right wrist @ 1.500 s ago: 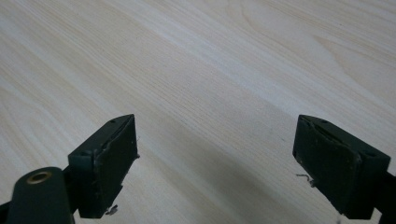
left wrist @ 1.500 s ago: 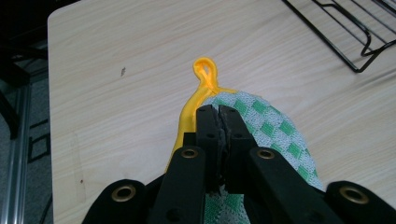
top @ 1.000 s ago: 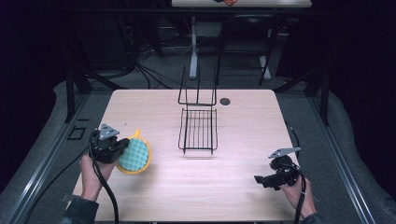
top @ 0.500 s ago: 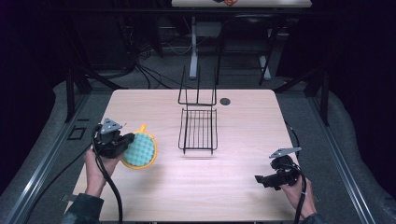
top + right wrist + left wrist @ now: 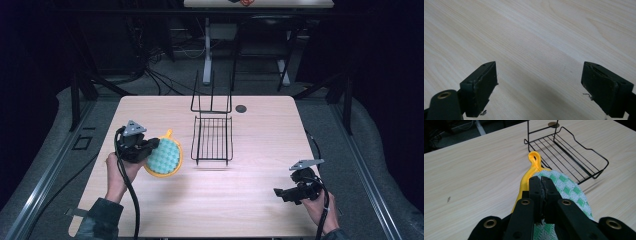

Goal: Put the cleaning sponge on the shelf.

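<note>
The high view looks forward and down from above the person's side, far enough to take in the whole surface. The left gripper view sits close, looking along its jaws toward the wire rack, which both share. The right gripper view faces bare wood very near.

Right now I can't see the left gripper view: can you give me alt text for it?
The left gripper, jaws shut, pinches a round pot holder with a green-checked face, yellow edge and hanging loop, held above the pale wooden table. Just beyond the loop an empty black wire rack stands on the table.
</note>
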Demonstrator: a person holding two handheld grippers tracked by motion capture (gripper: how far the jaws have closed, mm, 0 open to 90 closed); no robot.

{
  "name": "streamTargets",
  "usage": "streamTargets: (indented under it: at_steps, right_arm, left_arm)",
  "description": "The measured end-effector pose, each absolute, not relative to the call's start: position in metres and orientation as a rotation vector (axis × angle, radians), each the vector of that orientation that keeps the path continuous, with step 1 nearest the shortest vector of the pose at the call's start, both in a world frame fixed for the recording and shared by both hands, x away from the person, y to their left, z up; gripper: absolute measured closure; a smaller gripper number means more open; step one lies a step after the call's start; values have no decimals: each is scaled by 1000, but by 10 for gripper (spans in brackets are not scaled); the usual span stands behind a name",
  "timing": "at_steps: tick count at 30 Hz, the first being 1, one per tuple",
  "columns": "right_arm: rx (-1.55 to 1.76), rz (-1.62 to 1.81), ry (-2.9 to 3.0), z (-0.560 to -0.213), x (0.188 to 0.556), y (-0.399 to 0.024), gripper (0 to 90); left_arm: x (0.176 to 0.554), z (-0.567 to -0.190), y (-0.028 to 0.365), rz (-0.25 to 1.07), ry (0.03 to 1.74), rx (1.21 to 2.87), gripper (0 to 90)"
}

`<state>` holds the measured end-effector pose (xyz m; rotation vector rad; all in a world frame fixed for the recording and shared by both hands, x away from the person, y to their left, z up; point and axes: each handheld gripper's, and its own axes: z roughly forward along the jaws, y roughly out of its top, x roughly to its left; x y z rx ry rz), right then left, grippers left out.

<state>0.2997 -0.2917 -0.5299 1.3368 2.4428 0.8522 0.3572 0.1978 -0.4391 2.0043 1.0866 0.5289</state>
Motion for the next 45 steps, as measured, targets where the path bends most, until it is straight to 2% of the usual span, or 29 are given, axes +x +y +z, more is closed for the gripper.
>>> streamTargets:
  at_steps: [17,45]
  right_arm:
    - [1307,842,2429,-529,298,-292,130]
    - [1280,827,2431,-531,299,-291,131]
  left_arm:
    - [377,-428,173,536,1032,1921,880]
    - [409,-433,136,442,1023,1899,880]
